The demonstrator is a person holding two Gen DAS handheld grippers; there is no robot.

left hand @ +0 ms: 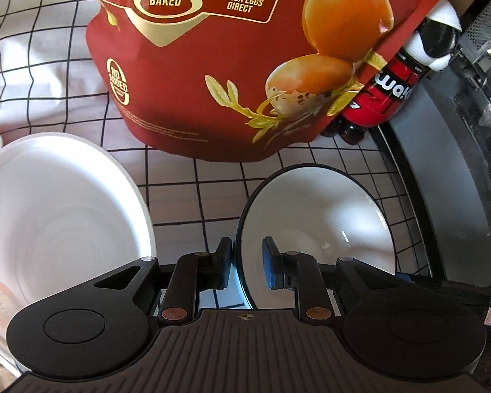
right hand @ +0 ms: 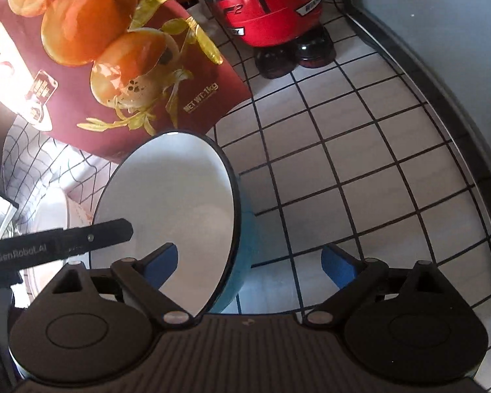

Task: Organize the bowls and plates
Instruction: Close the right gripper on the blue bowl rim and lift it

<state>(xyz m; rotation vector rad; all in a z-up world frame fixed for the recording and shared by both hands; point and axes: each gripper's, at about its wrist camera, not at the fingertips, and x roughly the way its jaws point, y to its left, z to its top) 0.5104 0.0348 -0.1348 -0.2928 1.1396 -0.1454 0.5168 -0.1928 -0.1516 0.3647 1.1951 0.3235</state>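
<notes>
Bowls sit apart on the checked tabletop [left hand: 186, 196], so I judge stacking is not done yet. The white bowl [left hand: 59, 209] lies left, near the black-rimmed bowl [left hand: 314, 222]. My left hand-held gripper [left hand: 247, 267] has its pads astride that bowl's near rim, narrowly apart; whether they pinch it, I can't tell. My right hand-held gripper [right hand: 250, 267] gapes wide, empty, one finger over the bowl.

Surface is a white tablecloth with a black grid [left hand: 186, 193]. Sitting on it: a big red bag of stewed eggs [left hand: 212, 65], a red soda bottle [right hand: 265, 6], a plain white bowl [left hand: 59, 209], and a black-rimmed bowl [left hand: 320, 222].
</notes>
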